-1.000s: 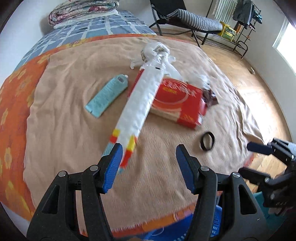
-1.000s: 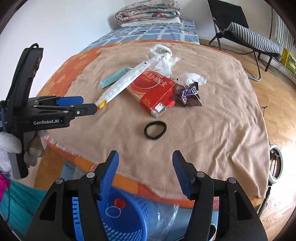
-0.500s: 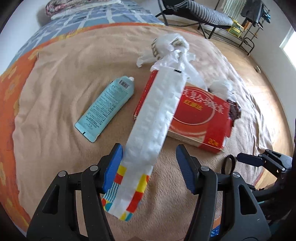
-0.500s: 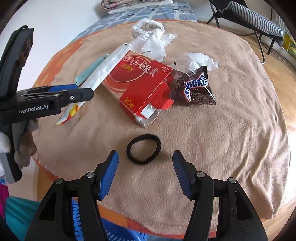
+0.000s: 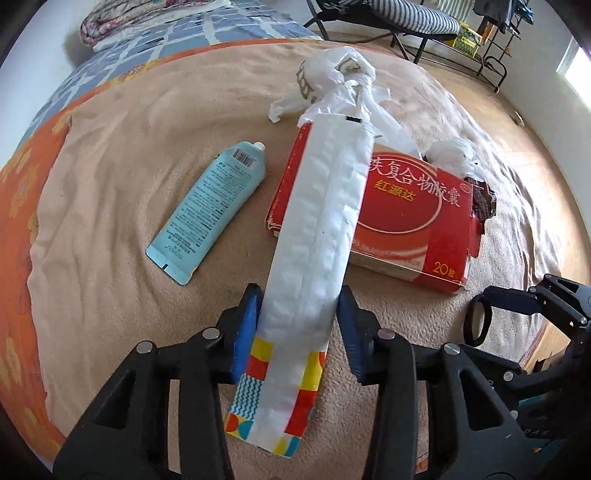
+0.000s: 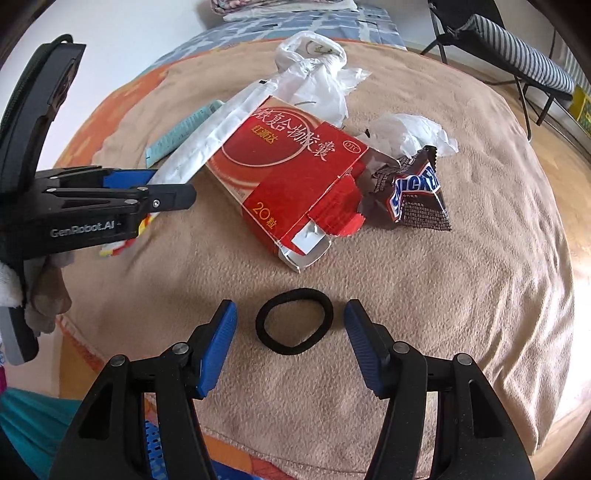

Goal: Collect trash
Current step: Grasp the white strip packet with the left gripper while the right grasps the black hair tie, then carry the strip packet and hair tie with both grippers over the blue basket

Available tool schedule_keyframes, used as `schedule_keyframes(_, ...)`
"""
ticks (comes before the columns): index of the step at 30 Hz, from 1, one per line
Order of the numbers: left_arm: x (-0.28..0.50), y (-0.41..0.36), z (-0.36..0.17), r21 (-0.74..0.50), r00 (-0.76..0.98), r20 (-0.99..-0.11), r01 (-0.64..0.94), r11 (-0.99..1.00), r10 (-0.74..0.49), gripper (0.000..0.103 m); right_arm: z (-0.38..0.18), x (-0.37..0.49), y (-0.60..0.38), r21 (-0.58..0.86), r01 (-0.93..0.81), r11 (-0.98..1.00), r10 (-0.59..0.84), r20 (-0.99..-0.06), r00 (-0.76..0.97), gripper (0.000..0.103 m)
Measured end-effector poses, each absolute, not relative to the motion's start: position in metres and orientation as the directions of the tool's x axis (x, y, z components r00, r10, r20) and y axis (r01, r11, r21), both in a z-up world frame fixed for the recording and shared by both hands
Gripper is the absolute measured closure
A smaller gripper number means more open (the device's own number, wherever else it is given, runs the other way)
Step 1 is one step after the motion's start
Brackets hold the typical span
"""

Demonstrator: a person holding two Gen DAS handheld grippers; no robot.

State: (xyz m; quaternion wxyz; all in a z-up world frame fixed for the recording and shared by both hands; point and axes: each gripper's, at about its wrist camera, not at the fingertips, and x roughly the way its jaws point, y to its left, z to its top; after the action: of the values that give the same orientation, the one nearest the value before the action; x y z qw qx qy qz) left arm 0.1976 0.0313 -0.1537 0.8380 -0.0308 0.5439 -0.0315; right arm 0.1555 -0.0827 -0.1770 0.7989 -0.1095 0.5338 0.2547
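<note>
A long white wrapper [image 5: 321,221] with a coloured end lies on the tan blanket and across a red carton [image 5: 413,218]. My left gripper [image 5: 297,332] is open with its jaws on either side of the wrapper's lower part. A teal tube [image 5: 210,210] lies to the left. My right gripper [image 6: 291,343] is open, straddling a black hair band [image 6: 294,321]. The red carton [image 6: 295,177], a Snickers wrapper [image 6: 413,192], crumpled white tissue [image 6: 406,133] and a white plastic bag [image 6: 317,74] lie beyond it.
A blue basket [image 6: 155,443] shows below the bed's front edge. A folded quilt [image 5: 147,18] lies at the bed's far end. A striped folding chair [image 6: 517,51] stands on the wooden floor at the right.
Both grippers moved forward and down over the bed. The left gripper's jaws now flank the white wrapper. The right gripper's jaws now flank the hair band.
</note>
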Motion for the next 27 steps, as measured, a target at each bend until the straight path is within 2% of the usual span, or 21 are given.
schedule_keyframes(1, 0.197, 0.031, -0.153, -0.089, 0.407, -0.909, 0.019, 0.996, -0.089, 0.065, -0.177, 0.155, -0.084, 0.098, -0.526, 0.845, 0.292, -0.908, 0.3, 0.043)
schedule_keyframes(6, 0.194, 0.028, -0.147, -0.084, 0.427, -0.9, 0.025, 0.996, -0.086, 0.068, -0.177, 0.151, -0.089, 0.1, -0.53, 0.842, 0.296, -0.907, 0.3, 0.045)
schedule_keyframes(7, 0.194, 0.028, -0.146, -0.08, 0.434, -0.897, 0.024, 0.996, -0.083, 0.068, -0.177, 0.152, -0.09, 0.098, -0.524, 0.846, 0.293, -0.906, 0.304, 0.049)
schedule_keyframes(9, 0.192, 0.028, -0.142, -0.083, 0.444, -0.892, 0.021, 0.996, -0.084, 0.069, -0.177, 0.153, -0.093, 0.083, -0.508, 0.858, 0.274, -0.909, 0.315, 0.067)
schedule_keyframes(10, 0.192, 0.029, -0.141, -0.085, 0.448, -0.89, 0.018, 0.996, -0.084, 0.069, -0.177, 0.154, -0.094, 0.089, -0.505, 0.859, 0.278, -0.908, 0.313, 0.069)
schedule_keyframes(12, 0.19, 0.03, -0.139, -0.087, 0.454, -0.887, 0.014, 0.996, -0.084, 0.069, -0.176, 0.156, -0.099, 0.111, -0.495, 0.862, 0.292, -0.906, 0.306, 0.085)
schedule_keyframes(14, 0.188, 0.032, -0.137, -0.089, 0.458, -0.885, 0.01, 0.996, -0.083, 0.069, -0.175, 0.157, -0.102, 0.116, -0.487, 0.866, 0.294, -0.904, 0.309, 0.092)
schedule_keyframes(17, 0.185, 0.035, -0.133, -0.093, 0.466, -0.881, 0.007, 0.996, -0.085, 0.069, -0.172, 0.155, -0.108, 0.123, -0.48, 0.869, 0.303, -0.898, 0.32, 0.095)
schedule_keyframes(27, 0.159, 0.035, -0.104, -0.137, 0.511, -0.85, 0.016, 0.99, -0.126, 0.069, -0.141, 0.147, -0.122, 0.157, -0.467, 0.87, 0.359, -0.852, 0.382, 0.096)
